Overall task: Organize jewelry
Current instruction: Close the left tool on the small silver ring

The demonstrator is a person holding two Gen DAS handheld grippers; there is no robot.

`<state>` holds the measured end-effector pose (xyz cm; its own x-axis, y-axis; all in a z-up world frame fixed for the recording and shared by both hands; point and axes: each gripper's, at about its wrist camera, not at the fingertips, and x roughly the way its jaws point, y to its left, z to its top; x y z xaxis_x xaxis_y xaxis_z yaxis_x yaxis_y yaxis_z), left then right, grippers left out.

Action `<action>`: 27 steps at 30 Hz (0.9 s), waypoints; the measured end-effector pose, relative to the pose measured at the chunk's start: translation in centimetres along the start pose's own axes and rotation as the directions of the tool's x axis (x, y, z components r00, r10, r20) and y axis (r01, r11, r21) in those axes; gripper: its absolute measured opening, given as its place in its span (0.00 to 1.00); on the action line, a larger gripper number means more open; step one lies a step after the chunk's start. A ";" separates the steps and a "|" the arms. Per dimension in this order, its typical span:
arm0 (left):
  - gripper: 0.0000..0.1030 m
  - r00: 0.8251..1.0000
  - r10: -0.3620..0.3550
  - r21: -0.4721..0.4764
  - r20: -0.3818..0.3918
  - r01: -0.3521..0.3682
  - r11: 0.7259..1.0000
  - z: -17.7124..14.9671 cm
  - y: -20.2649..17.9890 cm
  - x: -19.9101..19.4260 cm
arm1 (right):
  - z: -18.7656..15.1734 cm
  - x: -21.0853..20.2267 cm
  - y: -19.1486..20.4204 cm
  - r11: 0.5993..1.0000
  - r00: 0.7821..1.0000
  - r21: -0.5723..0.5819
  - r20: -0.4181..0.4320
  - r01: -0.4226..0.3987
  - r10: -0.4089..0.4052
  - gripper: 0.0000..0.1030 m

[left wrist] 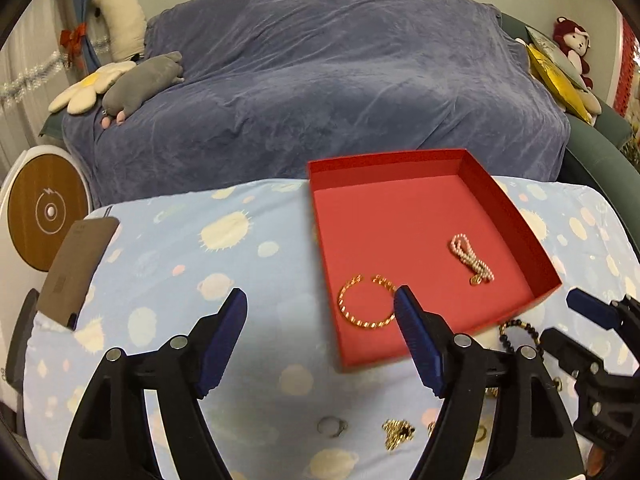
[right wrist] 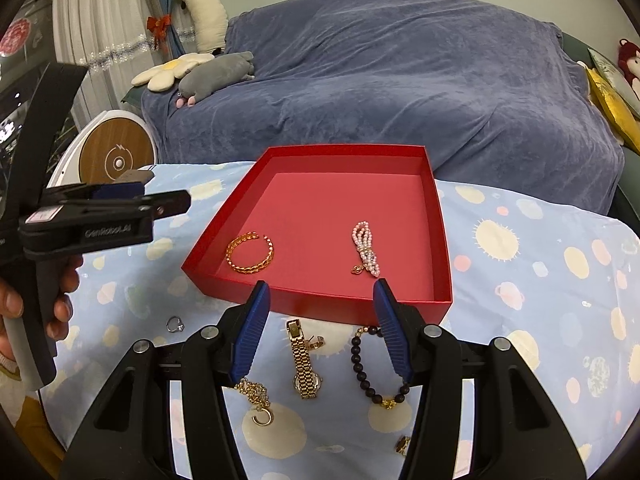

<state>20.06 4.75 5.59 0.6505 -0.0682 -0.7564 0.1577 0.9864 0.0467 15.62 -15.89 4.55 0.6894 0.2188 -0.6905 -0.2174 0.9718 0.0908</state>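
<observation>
A shallow red cardboard tray [right wrist: 316,300], square with low upright walls and a matte pinker floor, sits on a table draped in pale blue cloth [right wrist: 540,280] printed with cream suns and ringed planets; inside it, toward the left, lies a gold twisted-link bangle [right wrist: 250,254], an open hoop with a gap at its top; to the right, well apart from it, lies a bundled strand of small pink-white pearls [right wrist: 366,248] with a tiny gold charm at its near end.

Just outside the tray's near wall, on the cloth, the right wrist view shows a gold link-band watch [right wrist: 304,364] lying lengthwise, a small gold earring just beside it, a dark round-bead bracelet [right wrist: 372,368] with a gold clasp, a fine gold chain [right wrist: 254,394] with a crescent pendant, and a silver ring [right wrist: 175,324] farther left; the left wrist view gives only the ring [left wrist: 331,426], a blurred gold cluster and part of the beads.

The right gripper [right wrist: 322,300], black arms with ribbed blue pads, hovers over the watch and beads with its jaws parted and nothing between them; the left gripper [left wrist: 320,308] stands wide apart and empty, one pad over the bangle's edge, the other over bare cloth; from the right wrist view a hand [right wrist: 36,292] is seen wrapped round its handle.

Behind the table stands a sofa under a soft blue-grey velvet throw [left wrist: 340,80], with plush toys at either end.
</observation>
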 end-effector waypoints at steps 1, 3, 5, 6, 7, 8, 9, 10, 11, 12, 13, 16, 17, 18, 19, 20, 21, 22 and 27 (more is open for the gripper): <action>0.71 1.000 -0.005 -0.015 -0.010 0.005 1.000 -0.9 0.5 -0.1 | -0.2 0.0 0.2 1.000 1.000 -0.001 -0.009 0.000 0.000 0.50; 0.71 0.999 -0.025 -0.044 -0.042 0.023 0.999 -2.7 1.2 0.1 | -0.7 0.1 0.6 1.000 0.999 0.006 -0.038 -0.002 0.002 0.50; 0.71 0.996 -0.029 -0.057 -0.083 0.025 0.998 -4.2 1.5 0.7 | -1.2 0.3 0.9 1.000 0.998 0.009 -0.066 -0.004 0.004 0.50; 0.71 0.994 -0.036 -0.061 -0.099 0.030 0.998 -4.8 1.6 1.0 | -1.5 0.4 1.2 1.000 0.997 0.006 -0.079 0.002 -0.002 0.50; 0.71 0.993 -0.044 -0.062 -0.112 0.037 0.997 -5.3 1.6 1.3 | -1.9 0.4 1.3 1.000 0.996 0.005 -0.091 0.009 -0.009 0.50; 0.71 0.992 -0.042 -0.051 -0.116 0.037 0.998 -5.8 1.6 1.6 | -2.3 0.4 1.4 1.000 0.994 0.014 -0.104 0.013 -0.012 0.50; 0.71 0.993 -0.032 -0.039 -0.116 0.028 0.999 -6.3 1.5 1.8 | -2.7 0.3 1.3 1.000 0.993 0.026 -0.115 0.009 -0.006 0.50; 0.70 0.993 -0.025 -0.024 -0.119 0.023 0.999 -6.8 1.4 2.1 | -3.1 0.1 1.3 0.999 0.992 0.039 -0.123 0.007 -0.002 0.50; 0.68 0.992 -0.024 -0.014 -0.122 0.022 1.000 -7.4 1.3 2.5 | -3.4 0.0 1.1 0.999 0.992 0.047 -0.127 0.009 -0.003 0.50; 0.66 0.991 -0.021 -0.008 -0.133 0.020 1.000 -7.9 1.3 3.0 | -3.7 -0.1 1.0 0.999 0.991 0.051 -0.130 0.015 -0.009 0.50; 0.61 0.989 -0.025 -0.008 -0.143 0.024 1.000 -8.3 1.3 3.4 | -4.0 -0.2 0.8 0.998 0.991 0.052 -0.134 0.024 -0.016 0.50; 0.53 0.987 -0.052 -0.026 -0.152 0.049 0.998 -9.6 1.5 4.4 | -4.4 -0.1 -0.1 0.997 0.989 0.058 -0.146 0.047 -0.038 0.50; 0.50 0.987 -0.040 -0.016 -0.157 0.038 0.999 -9.8 1.4 4.5 | -4.5 0.0 -0.5 0.996 0.988 0.069 -0.150 0.055 -0.044 0.50; 0.49 0.988 -0.039 -0.002 -0.147 0.039 0.999 -9.8 1.2 4.4 | -4.5 0.0 -1.0 0.995 0.987 0.080 -0.154 0.058 -0.045 0.50; 0.43 0.990 -0.044 0.013 -0.137 0.046 0.999 -9.9 1.0 4.3 | -4.4 0.1 -1.4 0.994 0.986 0.088 -0.158 0.062 -0.047 0.50; 0.39 0.990 -0.048 0.020 -0.131 0.051 0.998 -9.9 0.7 4.2 | -4.4 0.2 -1.7 0.993 0.986 0.092 -0.161 0.069 -0.053 0.50; 0.37 0.990 -0.054 0.025 -0.127 0.058 0.998 -10.0 0.5 4.1 | -4.4 0.3 -2.0 0.993 0.984 0.093 -0.164 0.077 -0.061 0.50; 0.31 0.990 -0.062 0.027 -0.124 0.066 0.997 -9.9 0.3 4.1 | -4.4 0.4 -2.2 0.992 0.983 0.096 -0.169 0.086 -0.069 0.50; 0.06 0.989 -0.098 0.027 -0.114 0.102 0.994 -9.5 0.0 4.2 | -4.8 0.6 -3.0 0.990 0.981 0.103 -0.182 0.092 -0.072 0.50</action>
<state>15.77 5.86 -3.79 0.5425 -0.1470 -0.8271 0.2432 0.9699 -0.0129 13.37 -19.05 0.42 0.5658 0.1282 -0.8145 -0.0806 0.9917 0.1001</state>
